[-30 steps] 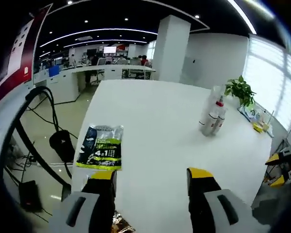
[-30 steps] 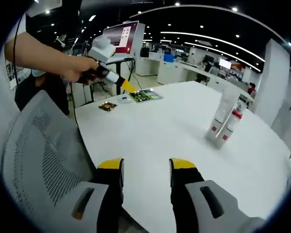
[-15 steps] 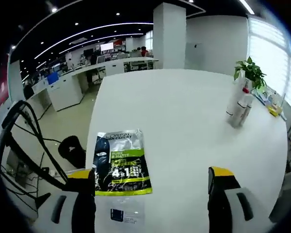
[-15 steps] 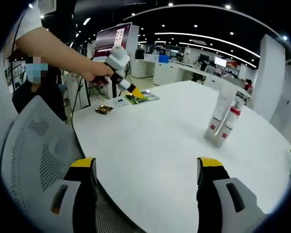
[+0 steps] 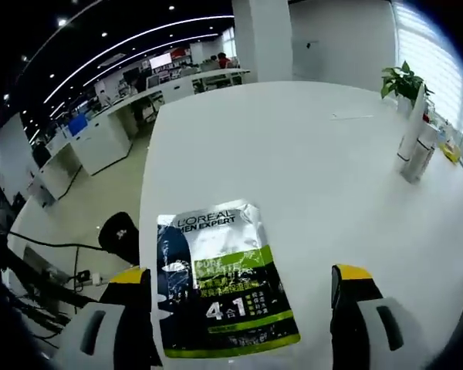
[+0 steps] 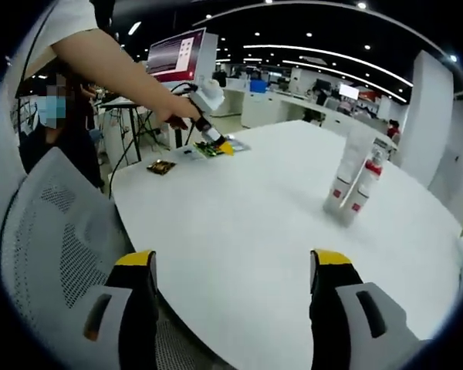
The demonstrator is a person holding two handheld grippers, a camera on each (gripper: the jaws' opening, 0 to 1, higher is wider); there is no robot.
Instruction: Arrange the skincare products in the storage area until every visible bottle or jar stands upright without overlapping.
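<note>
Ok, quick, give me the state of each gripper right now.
Left gripper: open, holding nothing, jaws spread on either side of the green sachet on the white table.
Right gripper: open, holding nothing, above the table edge.

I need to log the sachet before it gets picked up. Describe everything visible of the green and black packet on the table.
The packet is a flat, glossy foil sachet lying face up near the white table's edge. Its top is silver, printed L'OREAL MEN EXPERT; below come a dark panel and a lime green band reading 4 in 1. It lies between the open jaws of the left tool, touching neither. In the right gripper view it lies beneath that tool.
</note>
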